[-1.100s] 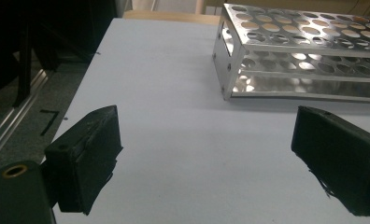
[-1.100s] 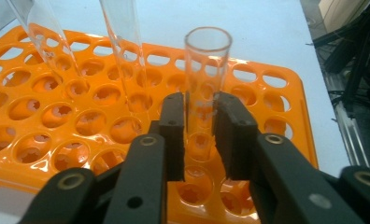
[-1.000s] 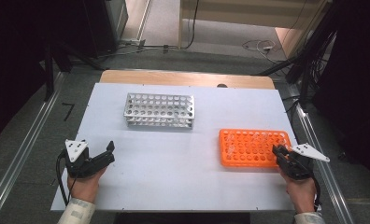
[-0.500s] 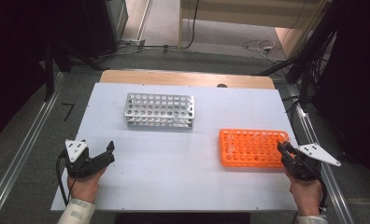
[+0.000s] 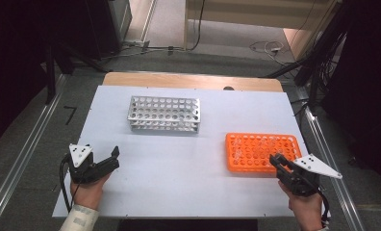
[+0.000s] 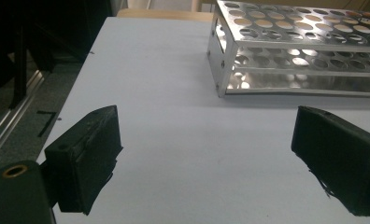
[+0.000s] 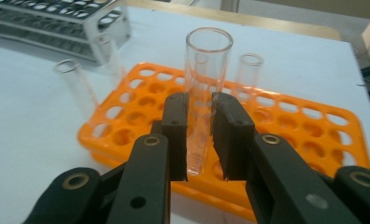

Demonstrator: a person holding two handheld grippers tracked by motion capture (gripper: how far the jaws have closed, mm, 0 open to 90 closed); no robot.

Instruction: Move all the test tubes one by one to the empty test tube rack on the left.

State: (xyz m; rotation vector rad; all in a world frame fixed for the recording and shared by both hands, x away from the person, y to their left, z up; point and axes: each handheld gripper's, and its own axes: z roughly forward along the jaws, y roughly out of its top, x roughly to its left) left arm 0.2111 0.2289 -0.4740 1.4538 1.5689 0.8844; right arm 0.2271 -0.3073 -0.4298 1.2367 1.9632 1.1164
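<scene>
Fingers of the right gripper (image 7: 199, 140) are clamped on a clear glass test tube (image 7: 202, 93), which stands upright between them with its open mouth well above the pads. Just behind it sits the orange rack (image 7: 309, 135), with a few more tubes (image 7: 248, 74) standing in its holes. The left gripper (image 6: 206, 158) has its jaws wide apart with nothing between them, bare white table (image 6: 174, 116) underneath, and the metal rack (image 6: 304, 51) further out ahead.
</scene>
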